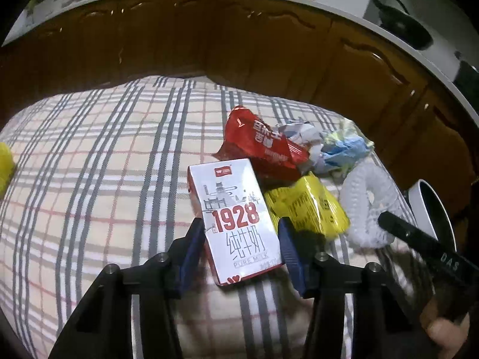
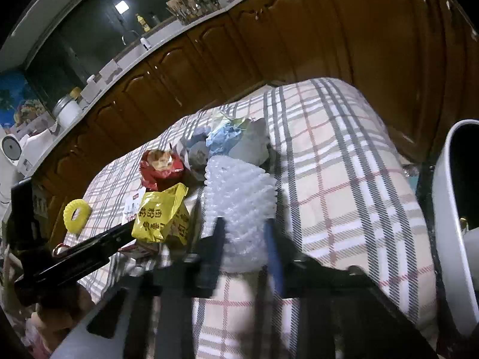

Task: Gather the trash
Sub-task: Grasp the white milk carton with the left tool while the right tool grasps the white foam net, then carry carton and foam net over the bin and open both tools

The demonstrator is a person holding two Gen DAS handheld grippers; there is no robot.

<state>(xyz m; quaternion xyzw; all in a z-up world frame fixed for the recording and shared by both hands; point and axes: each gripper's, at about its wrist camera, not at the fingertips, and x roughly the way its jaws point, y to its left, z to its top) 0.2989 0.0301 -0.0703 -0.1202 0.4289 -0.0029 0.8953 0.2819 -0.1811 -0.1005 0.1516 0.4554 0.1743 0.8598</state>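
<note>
The left gripper [image 1: 241, 246] had its blue pads on either side of a white milk carton with red "1928" print [image 1: 236, 224], jaws pressed against its two long edges, carton tilted and apparently lifted at the near end above the plaid beige-and-grey tablecloth [image 1: 98, 161]. Just beyond the carton lay a crumpled red snack wrapper [image 1: 263, 149], touching it at the far corner, and a yellow foil packet [image 1: 308, 206] just beside the carton's right edge. Farther right sat crumpled blue-and-white paper scraps [image 1: 332, 146] and a white foam mesh sleeve [image 2: 239, 191]. The right gripper [image 2: 245, 239] was clamped on the near part of that mesh sleeve, jaws drawn close with the foam squeezed between them; blur made the exact pad contact hard to read, probably both sides touching. A yellow ring-shaped piece [image 2: 77, 215] lay apart at the cloth's left edge. A white-rimmed bin [image 2: 449, 209] stood at the table's right side. Brown wooden cabinets [image 2: 269, 45] ran behind.
</note>
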